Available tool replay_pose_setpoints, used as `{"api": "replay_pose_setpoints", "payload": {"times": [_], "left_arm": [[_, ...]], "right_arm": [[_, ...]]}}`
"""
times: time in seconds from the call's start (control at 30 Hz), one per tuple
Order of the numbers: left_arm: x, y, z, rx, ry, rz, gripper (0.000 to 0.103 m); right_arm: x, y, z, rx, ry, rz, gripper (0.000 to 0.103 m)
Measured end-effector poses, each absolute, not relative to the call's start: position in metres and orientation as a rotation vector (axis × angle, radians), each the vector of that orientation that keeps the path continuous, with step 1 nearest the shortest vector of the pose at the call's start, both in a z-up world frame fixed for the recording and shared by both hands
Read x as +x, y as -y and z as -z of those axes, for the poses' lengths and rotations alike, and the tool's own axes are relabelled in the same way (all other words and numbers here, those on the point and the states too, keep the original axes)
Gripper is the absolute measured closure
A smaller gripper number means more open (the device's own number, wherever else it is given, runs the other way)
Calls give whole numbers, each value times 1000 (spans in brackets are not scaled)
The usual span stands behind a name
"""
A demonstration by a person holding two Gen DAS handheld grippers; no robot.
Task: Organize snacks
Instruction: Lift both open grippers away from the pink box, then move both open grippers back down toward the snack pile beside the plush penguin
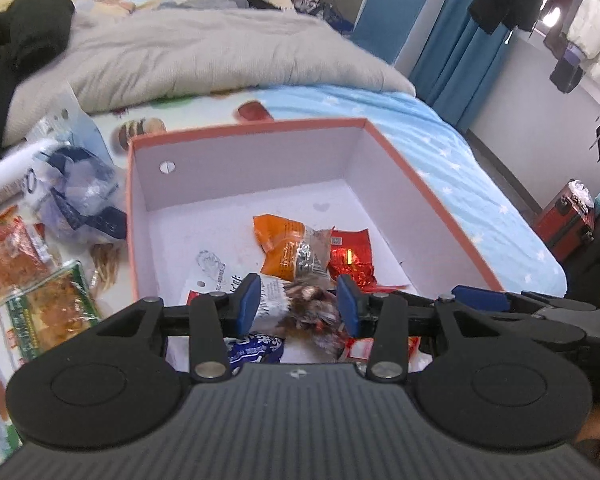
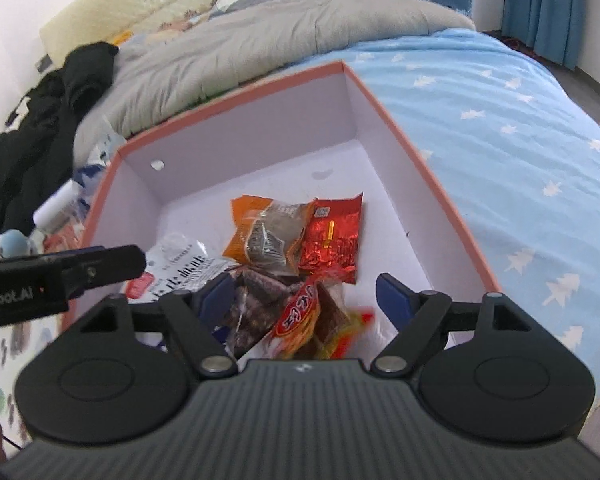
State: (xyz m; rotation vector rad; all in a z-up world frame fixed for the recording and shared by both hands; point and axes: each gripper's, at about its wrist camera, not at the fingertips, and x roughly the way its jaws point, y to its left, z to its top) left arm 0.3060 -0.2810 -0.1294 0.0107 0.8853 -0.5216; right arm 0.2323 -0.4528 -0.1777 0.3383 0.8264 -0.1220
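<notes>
Inside the orange-rimmed box [image 2: 440, 200] on the bed [image 2: 500, 120], I have both grippers over the snack packets.

My left gripper [image 1: 298, 306] has its jaws closed on a white-and-brown packet [image 1: 296, 304]. My right gripper [image 2: 304, 300] has its jaws wide, a brown packet with a red label [image 2: 300, 312] lying loose between them. Beyond sit an orange packet [image 2: 260, 232] and a red foil packet [image 2: 332, 240]; more snacks [image 1: 32, 280] lie left of the box.

box [image 2: 440, 216] far half bare, snack packets [image 2: 296, 236] crowding near end
</notes>
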Motion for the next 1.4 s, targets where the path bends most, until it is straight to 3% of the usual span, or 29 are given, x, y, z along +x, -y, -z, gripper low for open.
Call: {"api": "replay_pose_setpoints", "payload": {"times": [0.67, 1.1, 1.4], "left_arm": [[113, 165, 33, -60, -679, 474, 55], [21, 89, 25, -94, -608, 368, 55], [5, 44, 35, -123, -601, 295, 55]], "right_arm": [[88, 372, 84, 299, -618, 74, 23], [9, 313, 76, 262, -569, -20, 23], [2, 273, 74, 186, -568, -78, 23]]}}
